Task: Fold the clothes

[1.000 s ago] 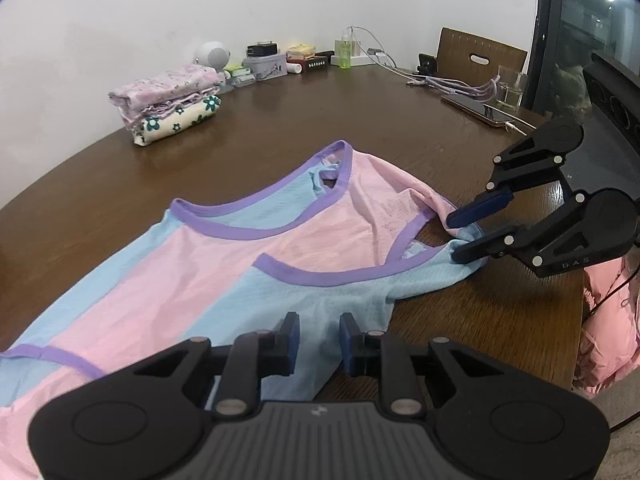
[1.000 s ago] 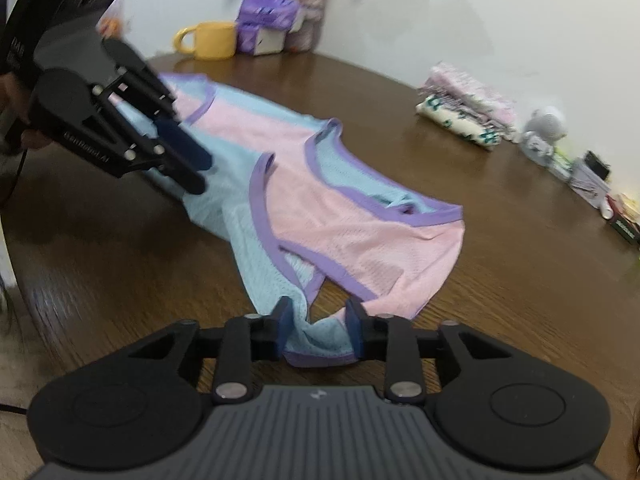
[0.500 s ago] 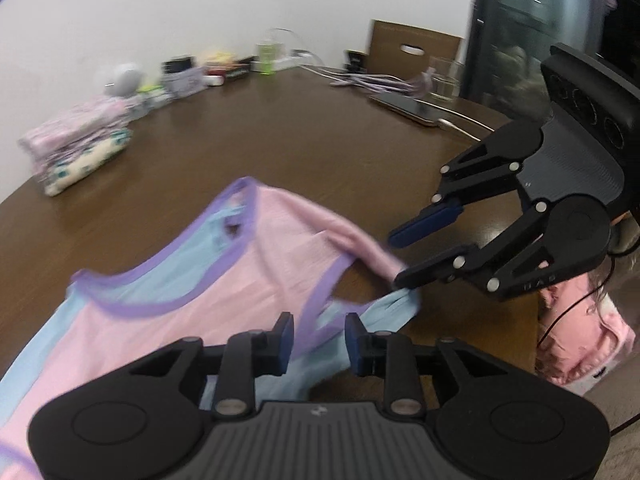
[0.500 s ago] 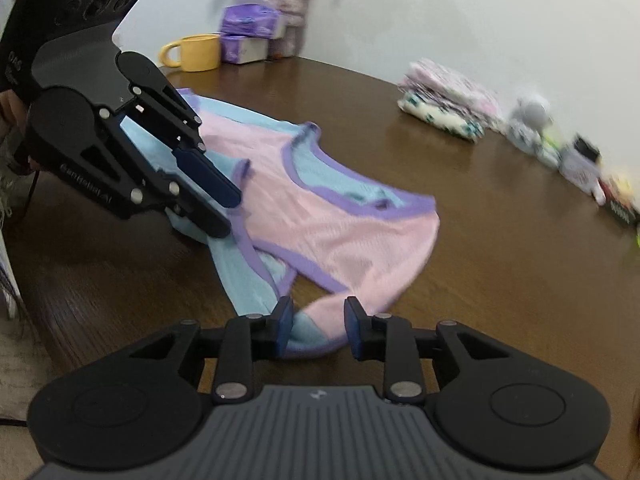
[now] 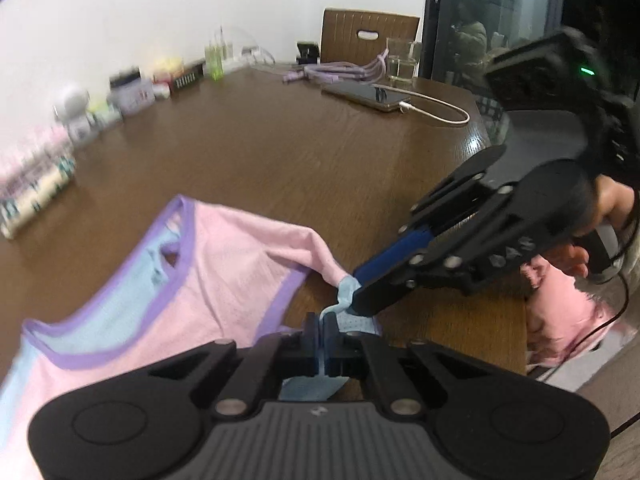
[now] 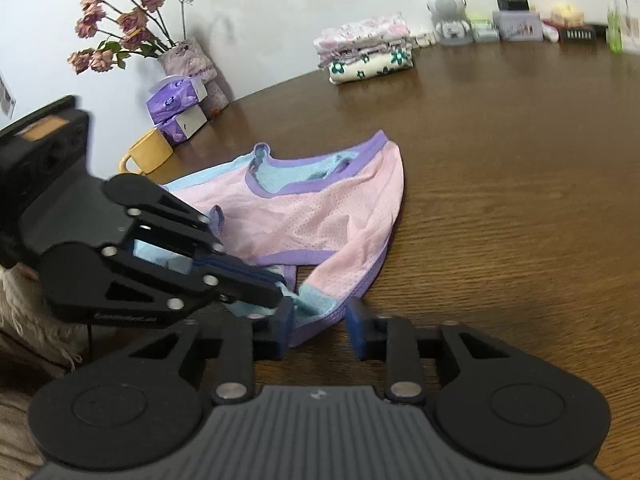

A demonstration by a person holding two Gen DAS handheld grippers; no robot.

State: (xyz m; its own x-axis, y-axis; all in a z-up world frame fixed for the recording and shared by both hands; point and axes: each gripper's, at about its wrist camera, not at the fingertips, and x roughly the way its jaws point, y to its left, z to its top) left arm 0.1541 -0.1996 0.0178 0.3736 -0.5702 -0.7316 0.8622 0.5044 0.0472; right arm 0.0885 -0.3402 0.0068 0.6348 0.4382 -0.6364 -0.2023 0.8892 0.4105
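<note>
Both grippers at the top's [image 6: 320, 216] hem: left [image 5: 320, 334] jaws clamp it, right [image 6: 318, 316] jaws closing around it.

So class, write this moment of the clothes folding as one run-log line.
step: grasp strap ends | left gripper: shut on pink and blue top | right gripper: jaws closing, strap between them | folded stack: untouched

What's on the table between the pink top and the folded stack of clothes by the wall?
Nothing: in the right wrist view, bare brown table runs from the pink top to the folded stack.
</note>
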